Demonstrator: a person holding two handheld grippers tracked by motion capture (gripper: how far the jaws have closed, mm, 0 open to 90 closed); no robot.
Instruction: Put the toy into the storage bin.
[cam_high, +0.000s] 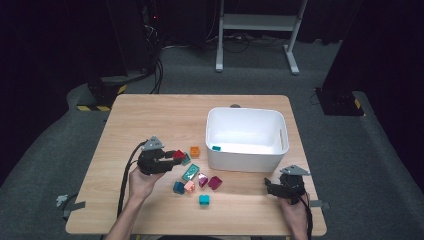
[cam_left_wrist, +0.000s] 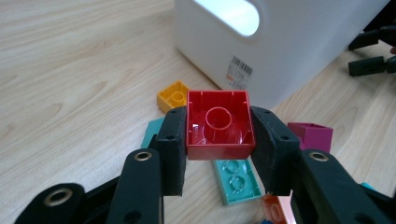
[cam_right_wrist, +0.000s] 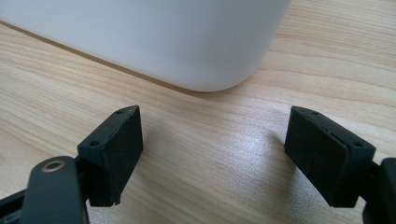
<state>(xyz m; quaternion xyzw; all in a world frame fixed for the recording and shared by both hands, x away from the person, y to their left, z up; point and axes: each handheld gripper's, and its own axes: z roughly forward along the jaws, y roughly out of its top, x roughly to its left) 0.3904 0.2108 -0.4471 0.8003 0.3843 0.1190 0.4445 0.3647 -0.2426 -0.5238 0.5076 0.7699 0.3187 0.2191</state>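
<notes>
Left gripper (cam_left_wrist: 219, 154): clamped on a red brick (cam_left_wrist: 219, 125), lifted just above the table (cam_high: 150, 110).
Right gripper (cam_right_wrist: 224, 154): jaws wide apart, nothing between them, beside the white bin (cam_high: 246, 155).
Done: one teal brick (cam_high: 216, 148) lies in the bin.
Left: loose bricks (cam_high: 195, 182) beside the bin.

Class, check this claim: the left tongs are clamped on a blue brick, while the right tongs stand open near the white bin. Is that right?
Not quite: the brick in the left tongs is red, not blue, as the left gripper view shows. The rest holds: the right tongs stand open near the white bin.
</notes>
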